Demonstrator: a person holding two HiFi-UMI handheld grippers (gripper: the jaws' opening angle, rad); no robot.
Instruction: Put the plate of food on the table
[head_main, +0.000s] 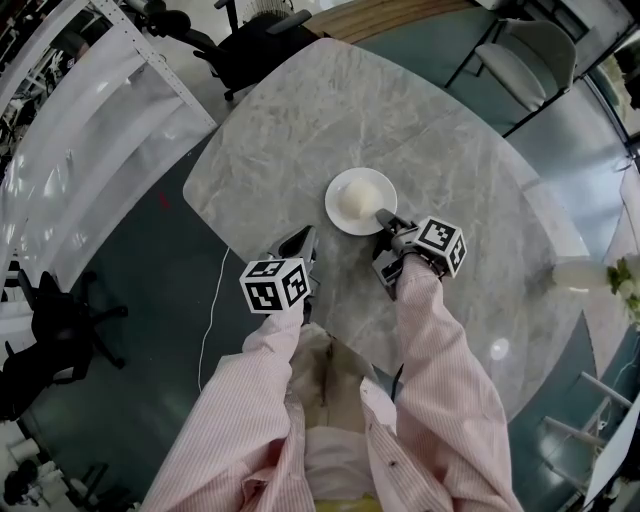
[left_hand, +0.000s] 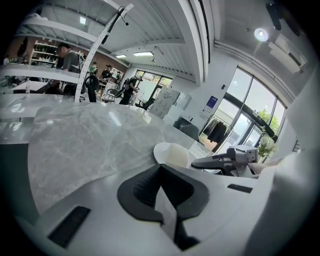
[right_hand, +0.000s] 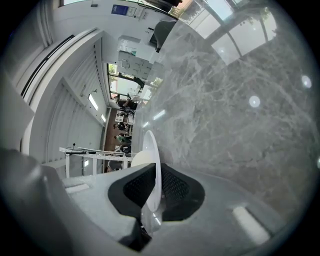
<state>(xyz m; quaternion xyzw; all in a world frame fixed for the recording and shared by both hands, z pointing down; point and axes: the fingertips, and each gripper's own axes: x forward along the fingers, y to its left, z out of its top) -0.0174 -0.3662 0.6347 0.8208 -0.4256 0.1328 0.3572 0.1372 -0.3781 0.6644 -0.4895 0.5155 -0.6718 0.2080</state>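
Observation:
A white plate (head_main: 343, 208) with a pale round bun (head_main: 362, 198) is near the middle of the grey marble table (head_main: 440, 150). My right gripper (head_main: 383, 217) is shut on the plate's near right rim. In the right gripper view the rim (right_hand: 152, 160) runs edge-on between the dark pads, with the bun (right_hand: 136, 159) beyond. Whether the plate rests on the marble or hangs just above it I cannot tell. My left gripper (head_main: 308, 238) is off to the plate's near left, over the table edge, shut and holding nothing. The left gripper view shows the plate (left_hand: 161, 150), bun (left_hand: 176, 156) and right gripper (left_hand: 220, 161) ahead.
A black office chair (head_main: 255, 45) and a grey chair (head_main: 530, 50) stand beyond the table's far side. A white vase with flowers (head_main: 590, 275) is at the table's right edge. A thin white cable (head_main: 213, 310) lies on the dark floor to the left.

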